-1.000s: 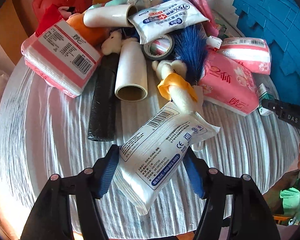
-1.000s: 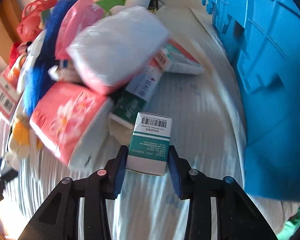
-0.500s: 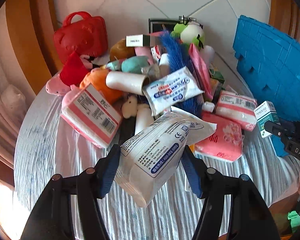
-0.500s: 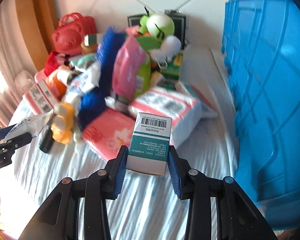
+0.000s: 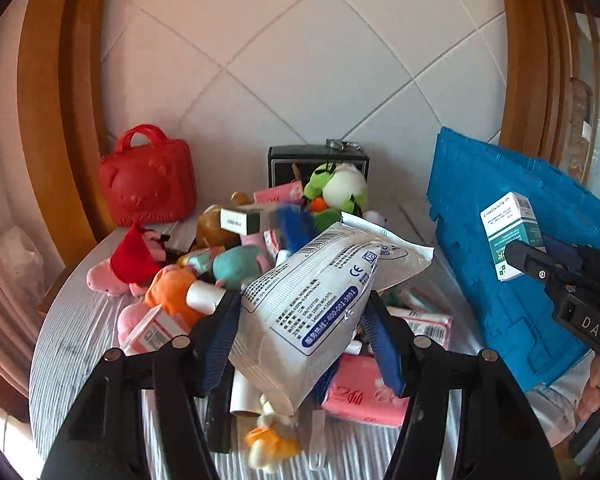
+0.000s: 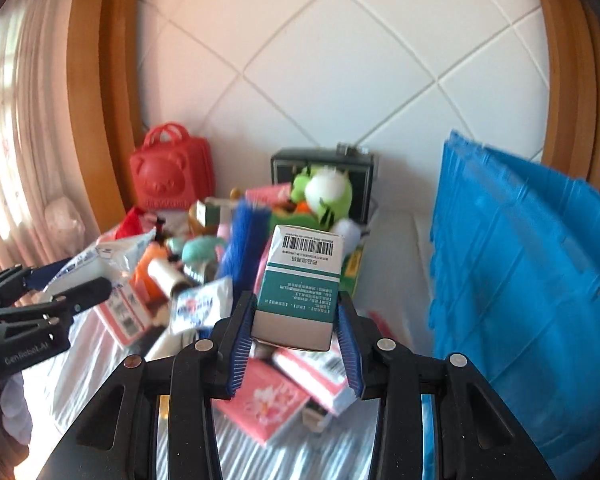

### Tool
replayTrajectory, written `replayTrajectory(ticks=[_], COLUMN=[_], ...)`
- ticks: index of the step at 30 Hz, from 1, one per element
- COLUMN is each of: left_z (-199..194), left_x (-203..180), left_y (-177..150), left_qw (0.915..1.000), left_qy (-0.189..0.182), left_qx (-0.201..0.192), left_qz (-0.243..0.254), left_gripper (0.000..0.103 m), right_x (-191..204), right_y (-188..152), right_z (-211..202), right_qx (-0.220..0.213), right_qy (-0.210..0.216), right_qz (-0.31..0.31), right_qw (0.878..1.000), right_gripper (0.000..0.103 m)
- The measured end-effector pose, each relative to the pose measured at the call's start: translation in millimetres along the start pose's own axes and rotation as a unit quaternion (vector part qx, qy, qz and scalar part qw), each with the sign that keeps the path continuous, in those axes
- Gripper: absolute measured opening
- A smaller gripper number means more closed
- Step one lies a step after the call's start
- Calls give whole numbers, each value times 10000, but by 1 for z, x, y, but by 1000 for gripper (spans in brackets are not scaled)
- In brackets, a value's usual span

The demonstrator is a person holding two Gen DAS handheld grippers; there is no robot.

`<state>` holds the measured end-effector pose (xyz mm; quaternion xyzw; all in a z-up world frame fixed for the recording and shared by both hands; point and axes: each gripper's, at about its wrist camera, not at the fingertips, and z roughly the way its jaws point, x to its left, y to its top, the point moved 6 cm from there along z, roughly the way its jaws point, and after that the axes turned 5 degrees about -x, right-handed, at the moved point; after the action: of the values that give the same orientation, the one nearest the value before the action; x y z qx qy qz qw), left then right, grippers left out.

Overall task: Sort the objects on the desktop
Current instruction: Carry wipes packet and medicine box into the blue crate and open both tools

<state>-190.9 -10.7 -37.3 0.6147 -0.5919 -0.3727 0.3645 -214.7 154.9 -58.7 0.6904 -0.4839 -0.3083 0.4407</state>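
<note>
Left claw (image 5: 300, 336): black plastic frame, two forked arms with triangular cut-outs, ribbed blue pads (image 5: 220, 344) on the inner faces, round silver screws on the knuckles. Right claw (image 6: 296, 332): same build, black arms, blue ridged pads (image 6: 350, 350), silver screws. Seen from the side, the right body carries white "DAS" lettering; the left carries pale "GenRobot.AI" text. Bare fingertips (image 5: 592, 392) show under the right body.
</note>
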Motion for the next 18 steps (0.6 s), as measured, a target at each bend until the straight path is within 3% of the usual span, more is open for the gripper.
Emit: replayTrajectory(ticks=[11, 18], left_z=[-17, -20], left_x=[-101, -202], left_y=[80, 113], left_qw=[9943, 9863], left_qy=[-597, -1211], left_qx=[-842, -989], left_qz=[280, 526], left_gripper=[61, 61], right_x=[-74, -162], right_y=[64, 78], right_z=[-72, -105], right_qx=[-1136, -1330], right_qy=[-826, -1676], right_qz=[141, 262], right_qw=[9900, 9765], right_gripper=[39, 39])
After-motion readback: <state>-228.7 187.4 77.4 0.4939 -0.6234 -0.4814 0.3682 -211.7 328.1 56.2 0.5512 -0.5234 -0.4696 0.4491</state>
